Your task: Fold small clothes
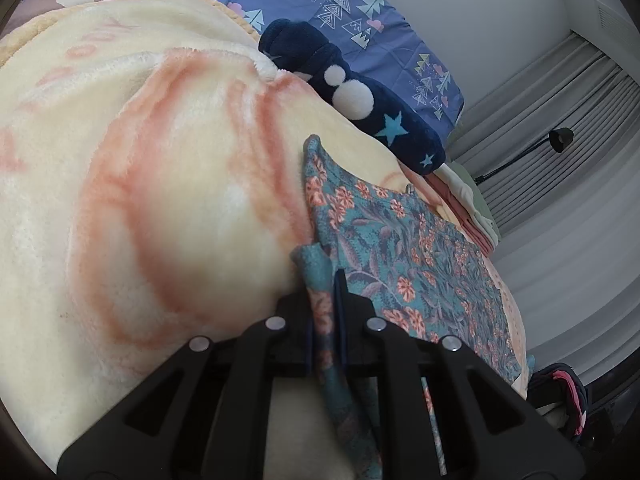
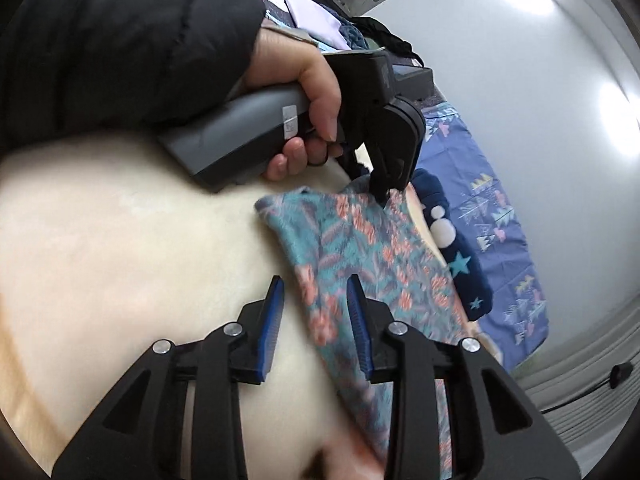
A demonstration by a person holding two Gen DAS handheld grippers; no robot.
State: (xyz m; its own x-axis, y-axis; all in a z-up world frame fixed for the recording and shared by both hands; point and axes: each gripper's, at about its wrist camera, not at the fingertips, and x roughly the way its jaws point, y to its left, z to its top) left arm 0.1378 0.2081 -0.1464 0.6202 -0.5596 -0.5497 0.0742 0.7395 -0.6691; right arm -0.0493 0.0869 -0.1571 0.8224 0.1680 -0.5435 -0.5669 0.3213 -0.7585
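- Teal cloth with orange flowers is the small garment (image 1: 404, 248). It lies flat on a fluffy cream blanket (image 1: 140, 200), in the lower right part of the left wrist view.
- The left gripper (image 1: 323, 304) is pinched tight on a bunched edge of the garment at about 6 o'clock. A strip of the cloth runs back between its fingers.
- The right gripper (image 2: 316, 316) is partly open. One edge of the garment lies between its blue pads (image 2: 272, 320), but they do not press on it.
- In the right wrist view, the person's left hand (image 2: 308, 92) holds the other tool at 12 o'clock, biting the far corner.
- A dark blue fleece piece with stars (image 1: 360, 96) lies beyond the garment at about 1 o'clock, on a purple sheet with little trees (image 1: 360, 4).
- It looks like the start of a fold: one corner is held and the other is not. Next, the right gripper probably needs to close on its edge. Then both can lift and lay the cloth over itself.
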